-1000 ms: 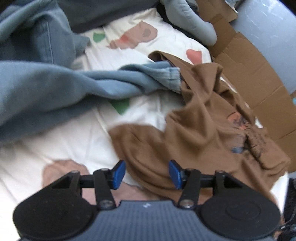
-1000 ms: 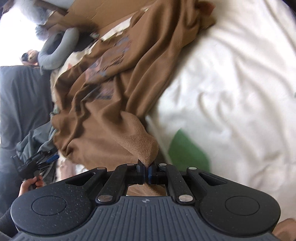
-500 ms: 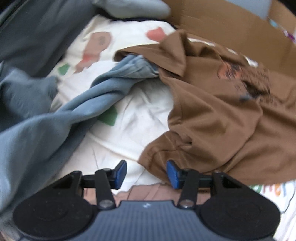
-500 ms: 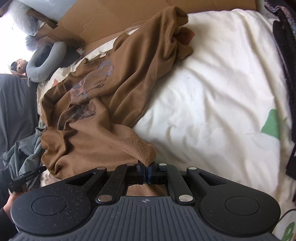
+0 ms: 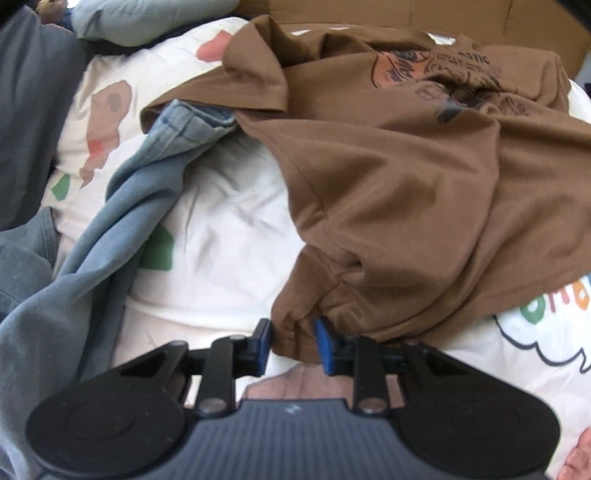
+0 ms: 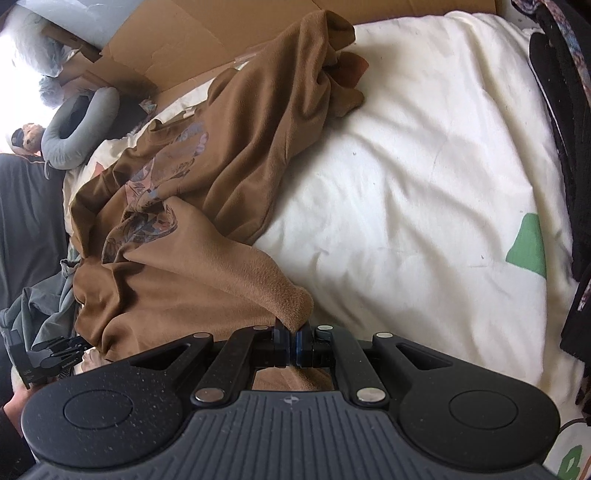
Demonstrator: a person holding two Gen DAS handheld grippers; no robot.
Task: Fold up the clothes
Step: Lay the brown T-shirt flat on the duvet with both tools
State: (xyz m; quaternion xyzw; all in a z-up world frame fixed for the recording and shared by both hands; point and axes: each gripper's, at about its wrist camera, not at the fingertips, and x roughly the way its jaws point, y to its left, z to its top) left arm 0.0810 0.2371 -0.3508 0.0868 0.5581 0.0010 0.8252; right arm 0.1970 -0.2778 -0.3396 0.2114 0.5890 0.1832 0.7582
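A brown printed T-shirt (image 5: 406,192) lies crumpled on the white patterned bedsheet (image 5: 229,240). My left gripper (image 5: 292,345) points down at its near corner. Its jaws are closing, and the bunched hem sits between the blue pads (image 5: 321,345) without being squeezed flat. In the right wrist view the same shirt (image 6: 192,229) stretches away to the left. My right gripper (image 6: 291,341) is shut on a raised fold of its edge. The left gripper (image 6: 48,354) shows at the lower left of that view, with a hand (image 6: 14,402) below it.
Blue denim garments (image 5: 110,240) trail along the left, one end tucked under the shirt. A grey neck pillow (image 6: 74,125) and flattened cardboard (image 5: 406,14) lie at the far side. Dark clothes (image 6: 569,147) hang along the right edge. Bare sheet (image 6: 406,184) spreads right of the shirt.
The left gripper rolled and moved onto the shirt's near corner, and its jaws narrowed around the hem. The right gripper kept its grip on the fold and shifted a little sideways.
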